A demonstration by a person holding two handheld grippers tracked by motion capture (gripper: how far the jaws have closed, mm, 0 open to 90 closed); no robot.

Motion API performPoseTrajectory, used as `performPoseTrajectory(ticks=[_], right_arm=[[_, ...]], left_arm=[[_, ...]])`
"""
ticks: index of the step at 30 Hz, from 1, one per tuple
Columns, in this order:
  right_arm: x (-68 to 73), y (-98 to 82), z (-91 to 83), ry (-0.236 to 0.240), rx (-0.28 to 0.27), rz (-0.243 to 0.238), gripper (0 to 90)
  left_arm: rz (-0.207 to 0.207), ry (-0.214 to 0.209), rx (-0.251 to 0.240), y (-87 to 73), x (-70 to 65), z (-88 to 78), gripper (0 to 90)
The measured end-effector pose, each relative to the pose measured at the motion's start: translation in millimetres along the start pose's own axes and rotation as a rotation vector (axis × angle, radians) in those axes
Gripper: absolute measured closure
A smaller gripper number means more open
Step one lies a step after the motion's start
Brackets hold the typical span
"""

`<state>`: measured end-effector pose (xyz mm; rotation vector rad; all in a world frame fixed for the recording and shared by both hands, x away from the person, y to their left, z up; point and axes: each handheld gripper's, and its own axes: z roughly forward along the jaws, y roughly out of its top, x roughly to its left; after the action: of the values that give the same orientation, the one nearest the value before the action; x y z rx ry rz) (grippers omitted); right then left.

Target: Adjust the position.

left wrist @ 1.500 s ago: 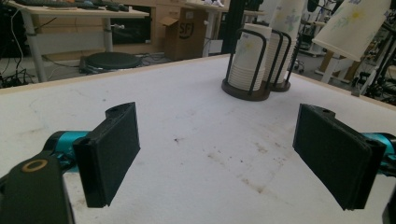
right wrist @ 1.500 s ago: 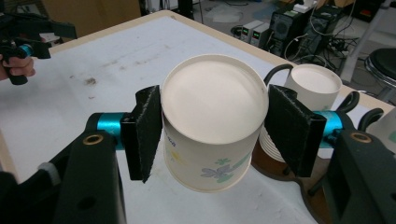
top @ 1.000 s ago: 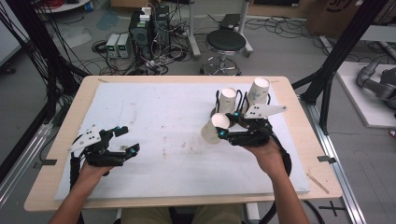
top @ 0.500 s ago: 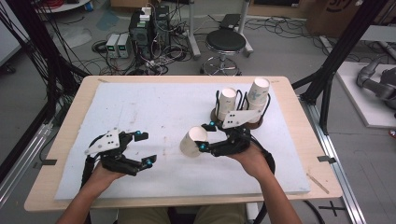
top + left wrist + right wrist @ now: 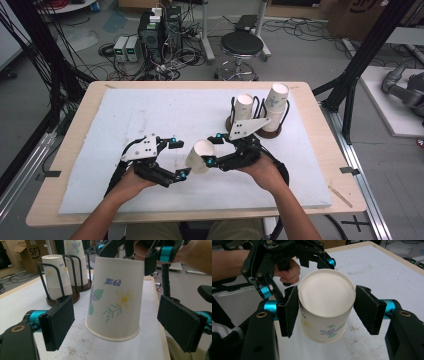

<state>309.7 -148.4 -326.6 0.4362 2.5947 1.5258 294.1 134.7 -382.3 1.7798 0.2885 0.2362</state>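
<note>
A white paper cup (image 5: 200,156) with a flower print hangs just above the white board, tilted with its open rim toward the left. My right gripper (image 5: 212,149) is shut on it near its closed base. In the right gripper view the cup (image 5: 325,297) shows its flat bottom, with the right gripper (image 5: 325,310) pads pressed on both sides. My left gripper (image 5: 181,157) stands open at the cup's rim end. In the left gripper view the left gripper (image 5: 120,322) has its pads on either side of the cup (image 5: 116,297), apart from it.
Two stacks of paper cups (image 5: 244,107) (image 5: 276,102) stand in black wire holders at the back right of the white board (image 5: 125,115). A stool (image 5: 242,45) and electronics boxes (image 5: 152,32) sit on the floor beyond the table.
My right gripper has carried the cup away from the holders, leftward and toward the front. My left gripper has moved right until its open jaws flank the cup.
</note>
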Motion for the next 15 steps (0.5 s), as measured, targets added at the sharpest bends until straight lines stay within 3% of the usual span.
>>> performPoseTrajectory(ticks=[15], right_arm=[[4.8,2.5,-2.5,0.009,-0.019,-0.003,38.8]], left_arm=[[0.006,-0.027,0.031,-5.8,-4.0,26.9,14.3]])
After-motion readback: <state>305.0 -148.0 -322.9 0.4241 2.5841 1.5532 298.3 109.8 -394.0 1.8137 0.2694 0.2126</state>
